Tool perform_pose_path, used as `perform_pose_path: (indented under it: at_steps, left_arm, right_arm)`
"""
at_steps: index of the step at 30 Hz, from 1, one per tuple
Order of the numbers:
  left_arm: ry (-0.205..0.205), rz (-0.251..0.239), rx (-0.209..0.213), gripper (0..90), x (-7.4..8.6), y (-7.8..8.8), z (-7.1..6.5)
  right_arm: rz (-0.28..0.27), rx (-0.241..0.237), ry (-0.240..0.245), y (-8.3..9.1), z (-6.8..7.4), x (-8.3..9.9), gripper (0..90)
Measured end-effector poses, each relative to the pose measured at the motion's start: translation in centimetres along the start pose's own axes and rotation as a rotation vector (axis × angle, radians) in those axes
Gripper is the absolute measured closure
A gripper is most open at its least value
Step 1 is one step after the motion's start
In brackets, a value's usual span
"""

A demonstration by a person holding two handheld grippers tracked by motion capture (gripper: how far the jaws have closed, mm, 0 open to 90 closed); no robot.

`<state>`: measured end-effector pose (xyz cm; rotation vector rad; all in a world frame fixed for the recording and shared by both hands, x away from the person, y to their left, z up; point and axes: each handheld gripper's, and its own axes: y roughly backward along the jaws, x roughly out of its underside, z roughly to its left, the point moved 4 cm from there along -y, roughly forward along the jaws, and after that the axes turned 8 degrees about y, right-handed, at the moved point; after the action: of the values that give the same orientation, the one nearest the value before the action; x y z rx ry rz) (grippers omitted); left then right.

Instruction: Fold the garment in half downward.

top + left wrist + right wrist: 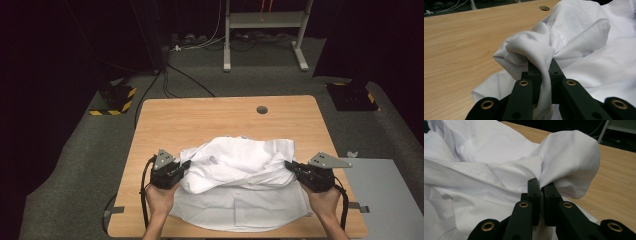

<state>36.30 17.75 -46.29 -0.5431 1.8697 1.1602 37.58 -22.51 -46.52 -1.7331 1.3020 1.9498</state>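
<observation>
The table (200,115) carries a white shirt (240,170) at its near edge, long axis running side to side. The left gripper (184,167) and right gripper (290,167) each pinch a fold at opposite ends, equally near.

No readable text, label, brand or number is showing anywhere. The white shirt (240,170) is bearing a small mark too blurred to read, and the counter (200,120) is carrying no writing.
</observation>
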Motion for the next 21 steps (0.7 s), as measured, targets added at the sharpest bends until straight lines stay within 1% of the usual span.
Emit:
perform_pose_path:
  at_steps: [3, 10, 11, 12, 14, 19, 21]
  left_arm:
    - [-0.001, -0.001, -0.002, 84.4, 0.2, 0.0, -0.1]
    - [-0.009, 0.003, -0.006, 84.4, 1.2, 0.2, -0.5]
    - [-0.012, 0.01, -0.007, 84.4, 1.6, 0.2, -0.6]
    - [-0.012, 0.01, -0.007, 84.4, 1.6, 0.2, -0.6]
    - [-0.017, 0.018, -0.01, 84.4, 2.1, 0.1, -0.7]
    - [-0.017, 0.021, -0.009, 84.4, 2.8, 0.0, -0.9]
    - [-0.014, 0.026, -0.013, 84.3, 3.4, -0.2, -1.0]
  right_arm:
    - [0.002, 0.0, -0.003, 0.0, 0.1, 0.3, 86.7]
    - [0.017, 0.01, -0.009, 0.3, 0.9, 1.7, 86.7]
    - [0.02, 0.01, -0.007, 0.3, 1.0, 1.9, 86.7]
    - [0.02, 0.01, -0.007, 0.3, 1.0, 1.9, 86.7]
    - [0.032, 0.007, -0.008, 0.2, 1.2, 2.5, 86.7]
    - [0.043, 0.011, -0.016, 0.3, 1.4, 3.3, 86.6]
    - [0.054, 0.018, -0.02, 0.2, 1.7, 3.9, 86.6]
